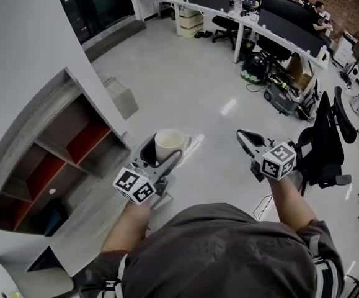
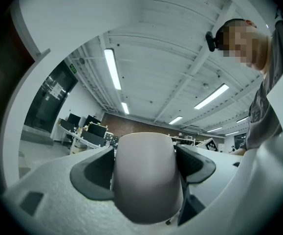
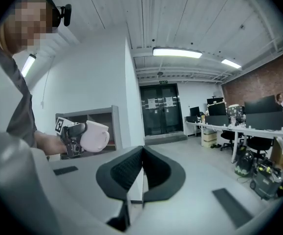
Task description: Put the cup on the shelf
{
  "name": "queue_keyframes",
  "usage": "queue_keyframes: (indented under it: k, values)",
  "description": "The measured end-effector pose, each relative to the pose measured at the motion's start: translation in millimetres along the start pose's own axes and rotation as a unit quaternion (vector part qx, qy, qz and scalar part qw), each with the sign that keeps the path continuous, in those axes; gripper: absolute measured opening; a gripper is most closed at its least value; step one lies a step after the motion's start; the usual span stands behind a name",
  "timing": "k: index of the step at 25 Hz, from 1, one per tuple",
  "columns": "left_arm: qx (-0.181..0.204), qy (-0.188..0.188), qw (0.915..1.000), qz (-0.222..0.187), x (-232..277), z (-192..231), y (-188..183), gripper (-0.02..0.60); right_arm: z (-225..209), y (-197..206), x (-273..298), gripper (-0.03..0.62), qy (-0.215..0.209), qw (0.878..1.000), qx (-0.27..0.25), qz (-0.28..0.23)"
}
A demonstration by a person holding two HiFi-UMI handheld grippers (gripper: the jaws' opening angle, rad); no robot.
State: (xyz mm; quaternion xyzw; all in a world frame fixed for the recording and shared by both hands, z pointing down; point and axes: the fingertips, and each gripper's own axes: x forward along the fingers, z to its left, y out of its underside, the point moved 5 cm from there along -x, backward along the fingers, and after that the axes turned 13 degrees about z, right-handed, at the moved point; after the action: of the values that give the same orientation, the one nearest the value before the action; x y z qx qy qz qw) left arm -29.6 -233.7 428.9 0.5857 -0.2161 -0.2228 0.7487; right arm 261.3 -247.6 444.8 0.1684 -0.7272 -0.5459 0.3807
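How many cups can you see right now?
1. The white cup is clamped between the fingers of the left gripper, held out over the floor to the right of the shelf. The shelf's dark lower compartments could hide others.

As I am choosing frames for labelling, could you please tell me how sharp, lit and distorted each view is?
Head view: sharp, evenly lit, one glare patch on the floor, walls bowed. Left gripper view: heavy fisheye, the close cup soft and shaded beneath bright ceiling lights. Right gripper view: fisheye too, the right gripper slightly soft, background crisp.
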Motion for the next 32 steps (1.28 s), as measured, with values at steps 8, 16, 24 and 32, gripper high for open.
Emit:
queue_keyframes:
  k: [8, 16, 24, 32]
  values:
    - [0.006, -0.096, 0.9951, -0.02, 11.5, 18.6, -13.9, 0.388, -40.2, -14.2, 22.4, -0.008, -0.05, 0.999, -0.02, 0.0]
    - [0.031, -0.203, 0.9784, -0.026, -73.2, 103.1, -28.3, 0.388, -7.8, -35.9, 86.2, -0.008, -0.068, 0.997, -0.032, 0.009]
    - [0.033, -0.294, 0.9546, -0.031, -145.5, 179.2, -30.5, 0.388, 27.2, -73.7, 151.5, -0.008, -0.092, 0.994, -0.057, 0.004]
    - [0.043, -0.349, 0.9361, -0.011, -174.0, 236.7, -24.8, 0.388, 67.9, -87.5, 207.6, -0.008, -0.131, 0.988, -0.077, 0.019]
